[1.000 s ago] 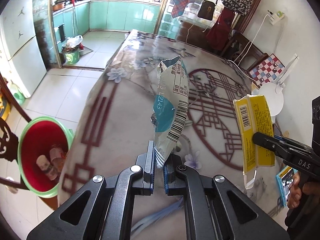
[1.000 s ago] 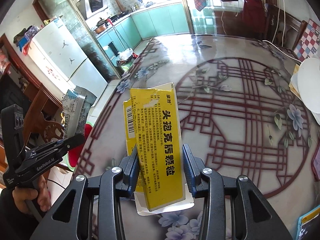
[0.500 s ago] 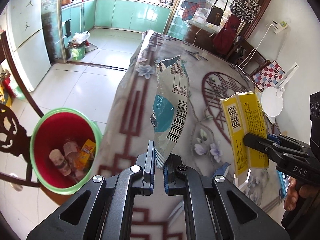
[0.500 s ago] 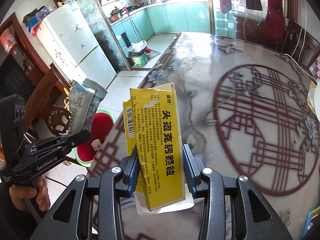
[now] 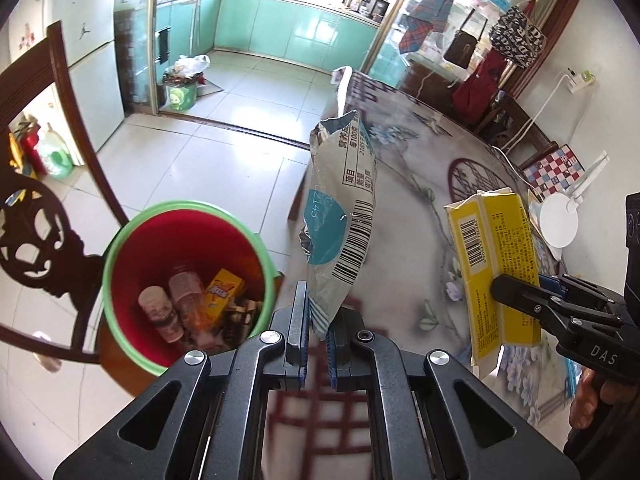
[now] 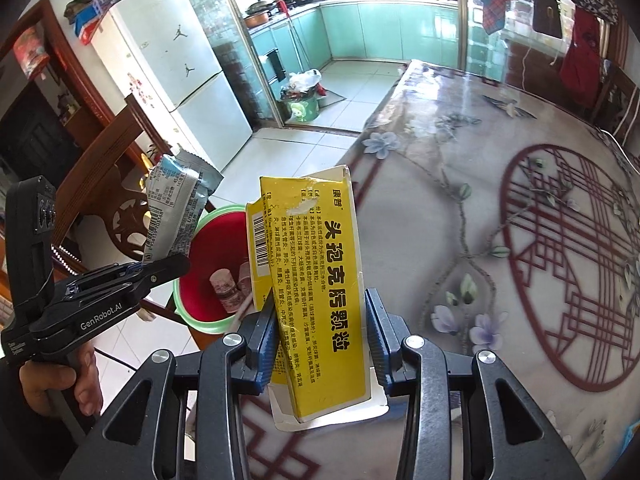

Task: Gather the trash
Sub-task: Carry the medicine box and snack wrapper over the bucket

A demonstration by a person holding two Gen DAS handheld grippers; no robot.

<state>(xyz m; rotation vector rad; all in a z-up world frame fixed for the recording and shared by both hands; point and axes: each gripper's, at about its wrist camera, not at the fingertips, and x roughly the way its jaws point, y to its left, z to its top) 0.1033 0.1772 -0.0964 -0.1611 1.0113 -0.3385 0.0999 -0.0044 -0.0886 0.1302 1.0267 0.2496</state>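
My left gripper [image 5: 317, 322] is shut on a crumpled silver and teal snack wrapper [image 5: 340, 216], held upright over the table's left edge. The wrapper also shows in the right wrist view [image 6: 176, 216]. My right gripper [image 6: 320, 330] is shut on a flattened yellow medicine box [image 6: 320, 280], held above the table; the box also shows in the left wrist view [image 5: 496, 264]. A red bin with a green rim [image 5: 116, 248] stands on the floor to the left of the table and holds several pieces of trash. The bin is also in the right wrist view [image 6: 208, 264], behind the box.
The table with a floral cloth [image 6: 500, 208] fills the right side. A dark wooden chair [image 5: 36, 236] stands beside the bin. A white round lamp base [image 5: 558, 224] and a checkered cushion [image 5: 554, 168] sit at the table's far right. A fridge [image 6: 176, 64] stands behind.
Both grippers have moved left toward the table's edge with their loads. The red bin has come closer and fuller into both views.
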